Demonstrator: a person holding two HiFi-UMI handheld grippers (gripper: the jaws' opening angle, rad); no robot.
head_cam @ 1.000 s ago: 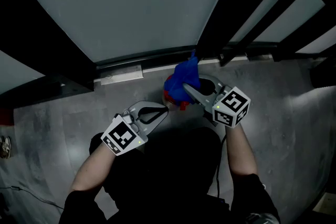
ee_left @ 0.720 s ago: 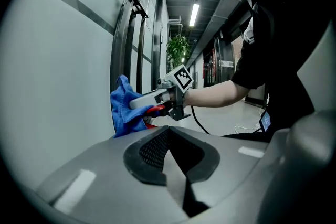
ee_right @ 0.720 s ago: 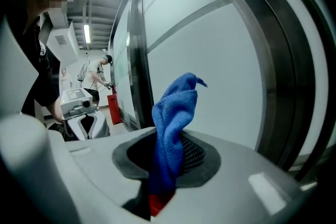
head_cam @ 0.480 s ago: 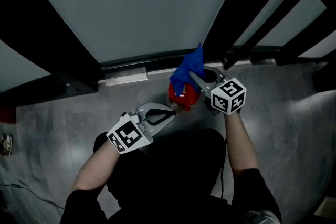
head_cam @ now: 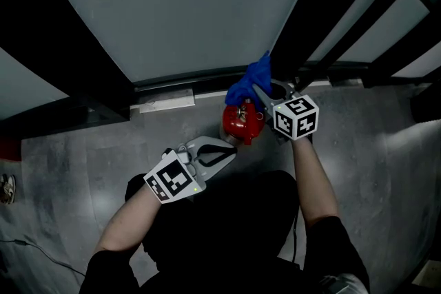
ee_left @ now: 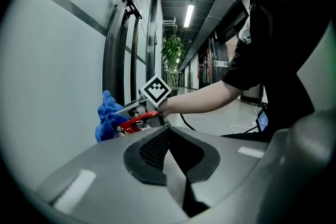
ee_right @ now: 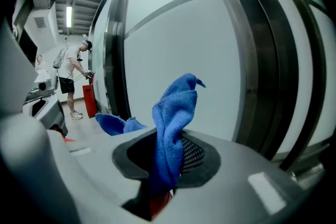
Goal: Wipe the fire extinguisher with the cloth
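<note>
The red fire extinguisher (head_cam: 239,122) stands on the grey floor by the glass wall, seen from above in the head view; its red handle (ee_left: 137,120) shows in the left gripper view. My right gripper (head_cam: 256,91) is shut on the blue cloth (head_cam: 252,79), which now lies at the extinguisher's far right side, off its top. In the right gripper view the blue cloth (ee_right: 173,123) hangs pinched between the jaws of that gripper (ee_right: 167,162). My left gripper (head_cam: 231,150) is shut and empty, its tip just short of the extinguisher's near side.
A frosted glass wall (head_cam: 186,3) with a dark bottom rail (head_cam: 179,83) runs just behind the extinguisher. Dark door frames (head_cam: 344,17) stand at the right. Far down the corridor stand a person (ee_right: 73,78) and a potted plant (ee_left: 172,60).
The right gripper has carried the cloth up and right, off the extinguisher's top, so the red top shows. The left gripper has moved a little closer to the extinguisher.
</note>
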